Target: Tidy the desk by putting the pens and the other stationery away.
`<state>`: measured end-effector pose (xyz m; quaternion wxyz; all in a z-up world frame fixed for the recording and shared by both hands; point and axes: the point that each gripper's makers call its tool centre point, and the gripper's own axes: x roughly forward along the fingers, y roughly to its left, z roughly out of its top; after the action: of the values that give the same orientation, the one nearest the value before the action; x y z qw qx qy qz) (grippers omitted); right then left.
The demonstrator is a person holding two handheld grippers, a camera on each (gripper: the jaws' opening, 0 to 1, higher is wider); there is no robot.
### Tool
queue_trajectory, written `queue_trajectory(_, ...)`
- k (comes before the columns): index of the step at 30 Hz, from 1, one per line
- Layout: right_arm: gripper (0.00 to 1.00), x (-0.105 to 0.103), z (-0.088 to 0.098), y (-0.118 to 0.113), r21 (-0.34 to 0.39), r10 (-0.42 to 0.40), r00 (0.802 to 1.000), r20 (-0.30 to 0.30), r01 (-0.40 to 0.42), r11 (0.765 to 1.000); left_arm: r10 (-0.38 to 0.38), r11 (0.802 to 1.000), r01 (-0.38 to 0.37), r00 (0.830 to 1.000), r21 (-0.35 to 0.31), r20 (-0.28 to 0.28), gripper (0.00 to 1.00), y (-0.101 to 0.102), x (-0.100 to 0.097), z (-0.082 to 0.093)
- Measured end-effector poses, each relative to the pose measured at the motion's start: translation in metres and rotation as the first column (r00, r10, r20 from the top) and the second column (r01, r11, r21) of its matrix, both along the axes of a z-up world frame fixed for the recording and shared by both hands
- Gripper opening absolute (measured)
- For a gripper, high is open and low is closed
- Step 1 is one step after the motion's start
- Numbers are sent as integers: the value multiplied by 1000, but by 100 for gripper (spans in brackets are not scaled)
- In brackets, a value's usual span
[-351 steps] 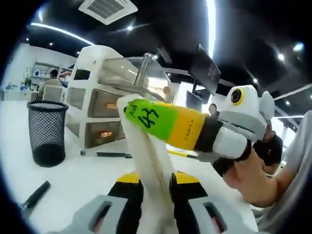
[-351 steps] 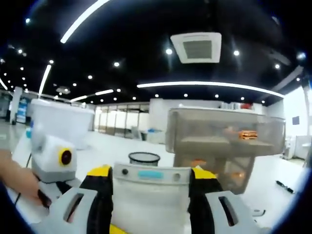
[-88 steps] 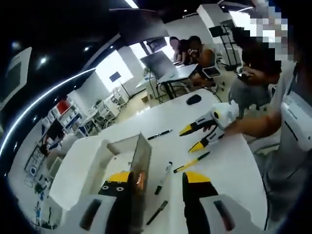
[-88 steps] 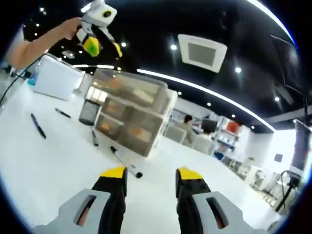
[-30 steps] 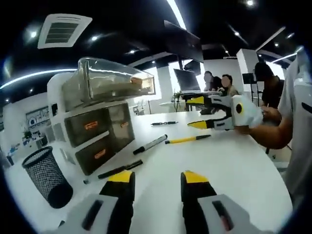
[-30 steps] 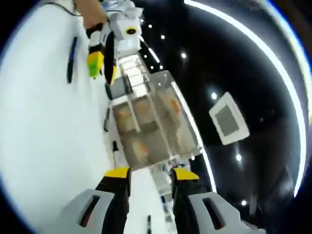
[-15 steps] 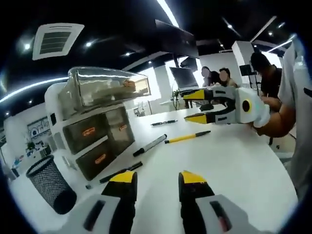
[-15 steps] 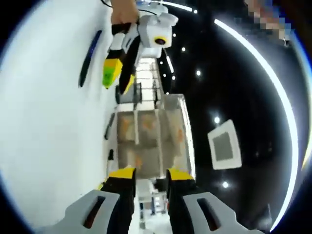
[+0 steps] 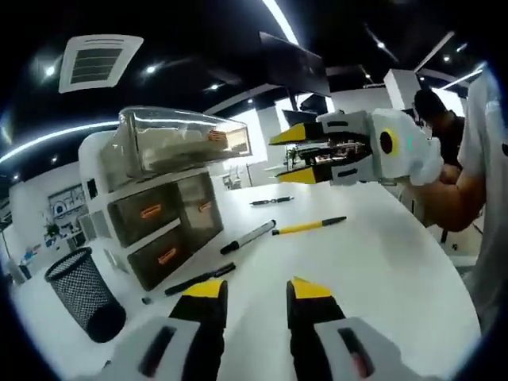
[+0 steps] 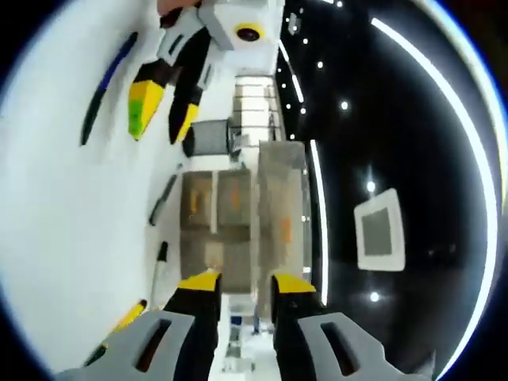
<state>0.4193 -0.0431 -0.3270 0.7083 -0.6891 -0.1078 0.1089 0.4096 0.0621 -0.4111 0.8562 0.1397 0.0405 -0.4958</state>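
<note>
1. In the left gripper view, the left hand-held gripper (image 9: 250, 290) is held low over the white desk (image 9: 381, 262), jaws a little apart with nothing between them.
2. The right hand-held gripper (image 9: 292, 155) is seen up in the air to the right, gripped by a hand (image 9: 444, 198); its yellow-tipped jaws are spread apart and empty.
3. A yellow pen (image 9: 308, 226) and a grey marker (image 9: 248, 237) are lying on the desk, just beside each other. A black pen (image 9: 199, 279) is found closer to the drawer unit (image 9: 163, 226), and another dark pen (image 9: 270, 201) lies farther back.
4. The top drawer (image 9: 178, 143) of the unit is pulled out.
5. A black mesh pen cup (image 9: 82, 294) stands on the desk left of the drawers.
6. In the right gripper view, everything is rolled sideways: the right gripper's jaws (image 10: 244, 286) are set narrowly apart and empty, with the drawer unit (image 10: 230, 214) ahead and the left gripper (image 10: 163, 103) up top.
</note>
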Motion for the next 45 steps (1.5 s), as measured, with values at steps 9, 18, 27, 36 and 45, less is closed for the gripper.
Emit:
queue_trajectory(9, 22, 8, 24, 24, 8, 14, 1000, 12, -14, 1000, -9, 997, 7, 1000, 74, 28, 37, -3, 0, -16)
queue_trajectory(18, 13, 9, 26, 18, 17, -2, 1000, 20, 2, 1000, 6, 997, -10, 999, 78, 51, 35, 1, 3, -13)
queue_trajectory(27, 11, 44, 30, 44, -12, -9, 999, -39, 8, 1000, 4, 997, -11, 996, 80, 87, 35, 1, -1, -4)
queue_trajectory(36, 7, 54, 33, 47, 43, -2, 999, -52, 4, 999, -17, 991, 3, 994, 131, 105, 34, -3, -5, -13)
queue_trajectory(45, 7, 56, 33, 44, 67, 2, 999, -37, 1, 998, -21, 990, 7, 995, 143, 98, 34, -4, -6, -18)
